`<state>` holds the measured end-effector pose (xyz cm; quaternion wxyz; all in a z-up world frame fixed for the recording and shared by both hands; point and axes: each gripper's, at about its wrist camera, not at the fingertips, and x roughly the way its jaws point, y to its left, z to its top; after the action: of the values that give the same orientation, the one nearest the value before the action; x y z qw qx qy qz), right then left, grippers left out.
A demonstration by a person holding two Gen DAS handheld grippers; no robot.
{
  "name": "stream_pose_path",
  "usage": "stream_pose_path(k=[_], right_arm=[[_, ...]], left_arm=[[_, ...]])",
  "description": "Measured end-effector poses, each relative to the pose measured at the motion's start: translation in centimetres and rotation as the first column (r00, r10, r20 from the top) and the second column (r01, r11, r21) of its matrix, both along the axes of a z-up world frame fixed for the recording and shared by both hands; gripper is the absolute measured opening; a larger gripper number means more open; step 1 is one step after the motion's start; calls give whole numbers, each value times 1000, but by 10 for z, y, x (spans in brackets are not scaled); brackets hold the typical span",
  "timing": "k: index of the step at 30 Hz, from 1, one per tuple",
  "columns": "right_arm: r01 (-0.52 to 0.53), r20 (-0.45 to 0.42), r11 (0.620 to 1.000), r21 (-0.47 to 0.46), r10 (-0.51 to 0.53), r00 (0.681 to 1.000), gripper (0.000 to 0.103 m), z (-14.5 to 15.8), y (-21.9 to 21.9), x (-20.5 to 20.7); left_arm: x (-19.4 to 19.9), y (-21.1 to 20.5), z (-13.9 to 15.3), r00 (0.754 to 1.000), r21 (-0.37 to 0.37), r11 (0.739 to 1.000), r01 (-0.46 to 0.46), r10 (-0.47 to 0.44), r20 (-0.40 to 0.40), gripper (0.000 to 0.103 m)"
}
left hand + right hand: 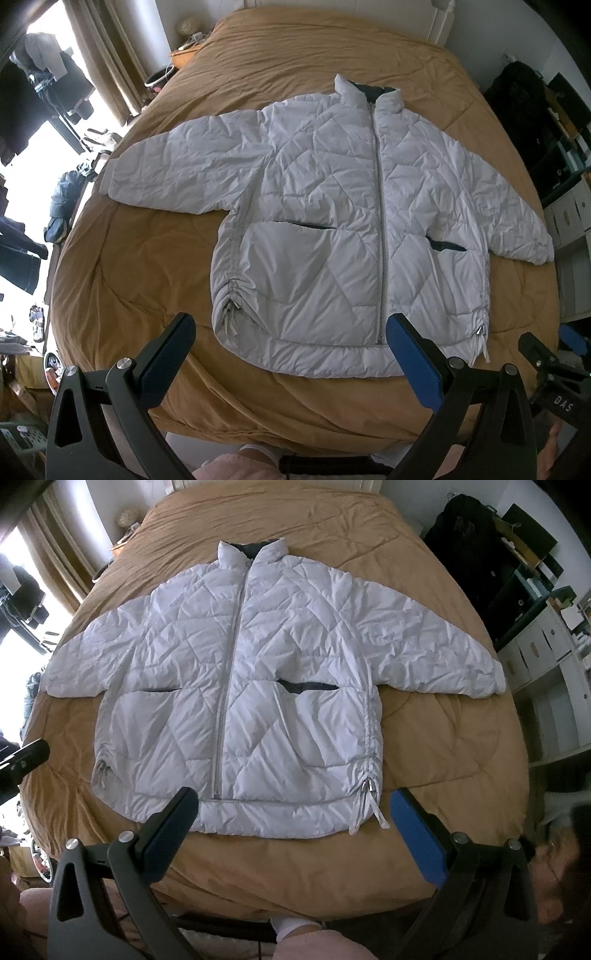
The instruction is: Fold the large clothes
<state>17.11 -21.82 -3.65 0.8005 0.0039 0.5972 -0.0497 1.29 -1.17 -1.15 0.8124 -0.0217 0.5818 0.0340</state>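
A white quilted puffer jacket (325, 221) lies flat, front up and zipped, on a tan bedspread (147, 266), sleeves spread to both sides, collar at the far end. It also shows in the right wrist view (236, 686). My left gripper (291, 332) is open and empty, hovering above the jacket's near hem, left of the zipper. My right gripper (295, 812) is open and empty, above the near hem's right part by the drawstring side seam (369, 775). The right gripper's body shows at the left view's right edge (550, 365).
The bed's near edge (295, 897) is just below the grippers. A window with curtains (99, 59) and hanging clothes are to the left. White drawers (546, 664) and dark bags (465, 528) stand to the right. A nightstand (184, 51) is at the far left corner.
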Motion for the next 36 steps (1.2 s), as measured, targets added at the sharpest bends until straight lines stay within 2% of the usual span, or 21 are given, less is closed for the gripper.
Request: stream_pose_path(k=[11, 15, 20, 24, 30, 36], right_arm=[[-28, 28, 999, -31, 29, 999, 103, 3, 15, 4], [-93, 20, 992, -90, 96, 995, 103, -8, 35, 20], [-176, 38, 976, -131, 183, 982, 103, -13, 58, 25], [-223, 31, 970, -95, 226, 974, 103, -11, 64, 19], [-185, 49, 982, -28, 186, 981, 103, -4, 61, 20], [-186, 47, 981, -53, 189, 981, 103, -6, 67, 20]], left_arm=[[-4, 13, -5, 999, -6, 999, -44, 44, -5, 103], [-1, 23, -12, 997, -26, 997, -76, 75, -36, 103], [0, 23, -10, 997, -38, 997, -72, 70, -38, 103], [2, 22, -10, 997, -17, 997, -69, 69, -38, 103], [5, 19, -12, 997, -10, 998, -65, 64, -52, 103], [5, 21, -12, 996, -22, 997, -68, 67, -56, 103]])
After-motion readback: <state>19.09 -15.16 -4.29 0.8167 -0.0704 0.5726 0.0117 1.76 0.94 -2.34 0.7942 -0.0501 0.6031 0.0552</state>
